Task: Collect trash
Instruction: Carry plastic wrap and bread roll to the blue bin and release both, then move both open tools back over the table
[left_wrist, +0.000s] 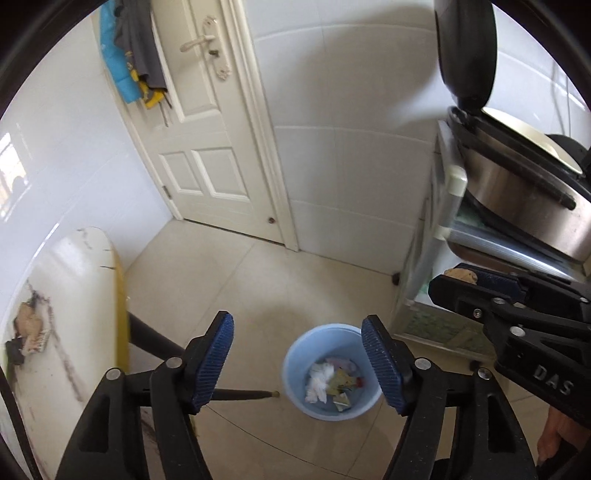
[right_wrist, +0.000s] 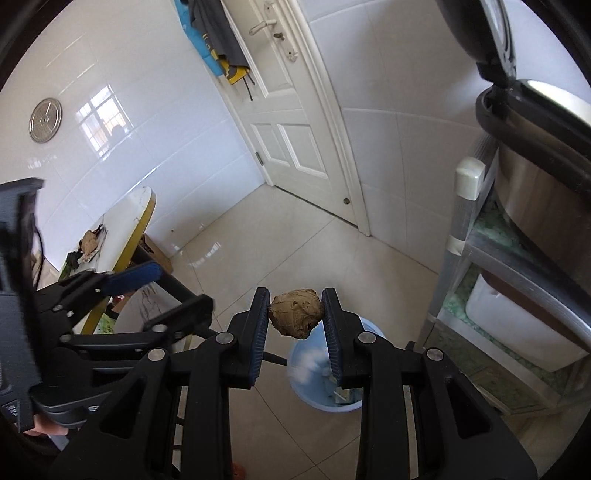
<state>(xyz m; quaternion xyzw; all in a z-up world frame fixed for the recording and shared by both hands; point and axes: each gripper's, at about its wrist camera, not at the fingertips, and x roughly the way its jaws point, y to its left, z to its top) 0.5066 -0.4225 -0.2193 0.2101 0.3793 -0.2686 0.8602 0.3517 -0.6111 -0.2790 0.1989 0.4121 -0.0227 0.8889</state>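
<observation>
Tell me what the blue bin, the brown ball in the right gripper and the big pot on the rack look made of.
Blue bin: likely plastic, smooth, matte, uniform colour.
Brown ball in the right gripper: seemingly crumpled paper, dull and creased.
Pot: probably stainless steel, brushed sheen, black trim.

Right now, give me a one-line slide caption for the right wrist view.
Right gripper holds a brown wad above the blue bin on the tiled floor.

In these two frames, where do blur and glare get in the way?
Left wrist view: sharp on the blue bin; the rice cooker lid at top right is softened. Right wrist view: the left gripper is motion-smeared at the left edge, window glare sits on the wall tiles, and the crumpled brown paper ball is crisp.
</observation>
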